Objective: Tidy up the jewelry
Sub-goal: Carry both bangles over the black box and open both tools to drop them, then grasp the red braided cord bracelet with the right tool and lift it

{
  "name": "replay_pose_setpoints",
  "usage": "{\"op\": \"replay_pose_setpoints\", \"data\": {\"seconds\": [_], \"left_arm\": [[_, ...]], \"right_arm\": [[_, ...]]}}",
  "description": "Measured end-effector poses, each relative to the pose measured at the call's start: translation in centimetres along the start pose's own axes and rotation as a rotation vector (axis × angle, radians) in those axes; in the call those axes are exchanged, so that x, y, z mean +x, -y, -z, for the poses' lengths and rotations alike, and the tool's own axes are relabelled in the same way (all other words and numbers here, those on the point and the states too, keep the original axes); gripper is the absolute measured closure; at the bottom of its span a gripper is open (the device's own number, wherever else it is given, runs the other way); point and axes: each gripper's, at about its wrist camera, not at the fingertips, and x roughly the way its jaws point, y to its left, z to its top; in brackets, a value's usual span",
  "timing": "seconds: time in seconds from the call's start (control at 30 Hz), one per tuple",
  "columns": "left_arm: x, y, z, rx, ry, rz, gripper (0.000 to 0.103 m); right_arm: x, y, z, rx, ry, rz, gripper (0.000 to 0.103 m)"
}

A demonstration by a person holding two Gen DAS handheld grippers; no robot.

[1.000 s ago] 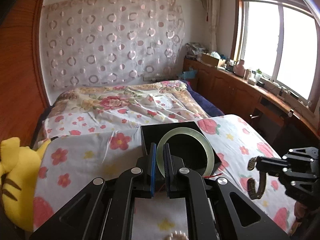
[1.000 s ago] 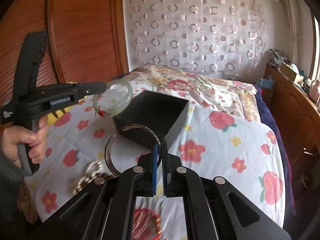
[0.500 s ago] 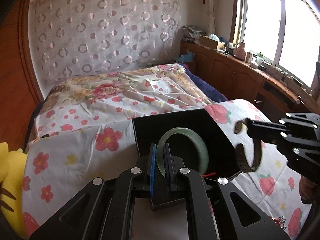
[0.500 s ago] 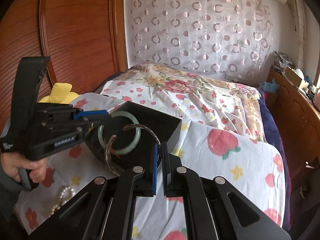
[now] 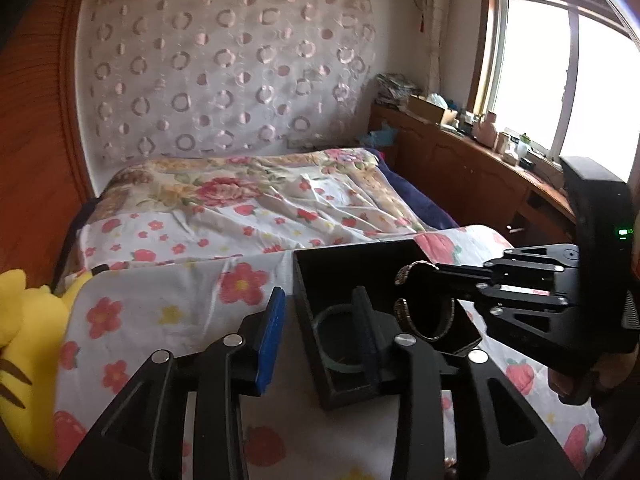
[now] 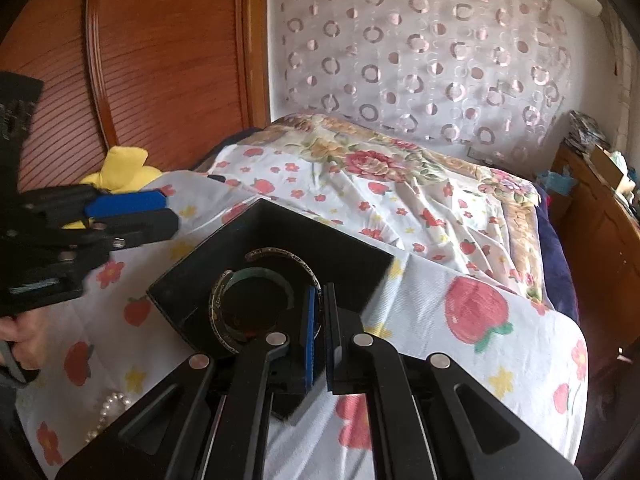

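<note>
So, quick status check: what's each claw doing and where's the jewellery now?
Left gripper just opened, empty; pale green jade bangle lying in the black open box. Right gripper shut on the engraved silver cuff bracelet, over the box. Nothing blocking.

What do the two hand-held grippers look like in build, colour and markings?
Both are matte black plastic frames with cut-out struts and silver round fasteners. The left hand-held gripper has one blue finger pad and one black. The right hand-held gripper likewise pairs a blue pad with a black one; its body shows a green indicator light and a tall black grip.
</note>
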Motion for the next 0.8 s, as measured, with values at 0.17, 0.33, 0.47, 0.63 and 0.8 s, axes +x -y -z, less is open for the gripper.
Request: {"op": "replay_pose_setpoints", "data": {"seconds": [0.17, 0.33, 0.47, 0.63, 0.8], "left_arm": [[-1.5, -0.4, 0.4, 0.001, 0.03, -0.026, 0.034], [-2.2, -0.9, 1.4, -0.016, 0.039, -0.056, 0.018], [-2.9, -1.0, 2.4, -0.027, 0.022, -0.071, 0.017], [-4.7, -0.5, 4.5, -0.035, 0.009, -0.077, 0.016], [-6.9, 0.8, 7.2, -0.036, 0.001, -0.062, 0.014]], "right_arm": [[0.7, -0.4, -0.2, -0.011, -0.01, 0.003, 0.093], [0.6, -0.6, -0.1, -0.019, -0.001, 0.016, 0.087], [-0.9, -0.4, 0.0, -0.008, 0.026, 0.031, 0.081], [-5.0, -0.1, 2.0, 0.026, 0.061, 0.017, 0.081], [-8.6, -0.5, 6.5, 0.058, 0.034, -0.01, 0.081]]}}
